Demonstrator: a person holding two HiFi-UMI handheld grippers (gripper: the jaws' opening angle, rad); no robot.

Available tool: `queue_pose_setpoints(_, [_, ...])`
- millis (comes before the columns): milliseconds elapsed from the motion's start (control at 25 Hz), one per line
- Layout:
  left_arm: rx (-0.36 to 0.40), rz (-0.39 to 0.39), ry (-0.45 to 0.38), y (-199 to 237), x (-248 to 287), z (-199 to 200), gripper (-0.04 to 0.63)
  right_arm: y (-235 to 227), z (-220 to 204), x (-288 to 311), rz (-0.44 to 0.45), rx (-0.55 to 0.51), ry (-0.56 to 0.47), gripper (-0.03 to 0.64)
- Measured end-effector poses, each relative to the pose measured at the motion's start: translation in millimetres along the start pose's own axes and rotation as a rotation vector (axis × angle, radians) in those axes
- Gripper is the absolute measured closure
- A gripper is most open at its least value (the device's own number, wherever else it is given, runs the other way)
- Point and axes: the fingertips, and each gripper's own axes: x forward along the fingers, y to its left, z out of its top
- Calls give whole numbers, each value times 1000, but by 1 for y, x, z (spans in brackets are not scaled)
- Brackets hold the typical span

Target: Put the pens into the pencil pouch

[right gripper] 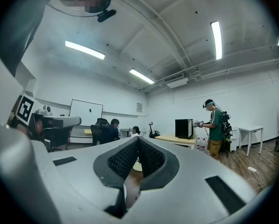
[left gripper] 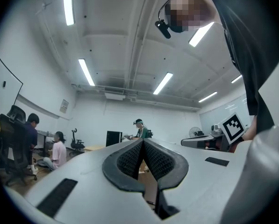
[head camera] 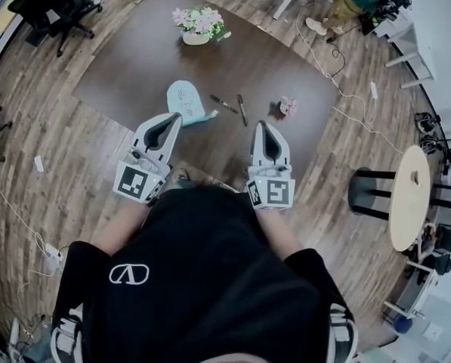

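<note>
A light teal pencil pouch (head camera: 185, 100) lies on the dark brown table (head camera: 134, 59). To its right lie two dark pens, one (head camera: 223, 103) slanted and one (head camera: 242, 110) nearly upright in the picture. My left gripper (head camera: 174, 118) hovers at the near side of the pouch, shut and empty. My right gripper (head camera: 265, 125) is over the table's near edge, below the pens, shut with nothing in it. In the left gripper view the jaws (left gripper: 142, 141) meet at the tips; the right gripper view shows its jaws (right gripper: 138, 139) touching too. Both point level across the room.
A pot of pink and white flowers (head camera: 199, 26) stands at the table's far side. A small pink object (head camera: 288, 107) lies right of the pens. A round wooden side table (head camera: 409, 197) and black stool (head camera: 367, 193) stand at right. Office chairs (head camera: 59, 6) are at far left.
</note>
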Motion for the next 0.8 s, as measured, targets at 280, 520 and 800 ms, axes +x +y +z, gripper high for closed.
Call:
queue_pose_setpoints(280, [15, 35, 26, -1, 16, -7, 592, -11, -4, 14, 55, 16, 11, 618])
queue_pose_setpoints(520, [37, 45, 29, 0, 27, -14, 591, -24, -11, 21, 66, 25, 19, 618])
queue_pose_setpoints(800, [380, -14, 272, 2, 49, -43, 206, -31, -17, 20, 67, 38, 29, 618])
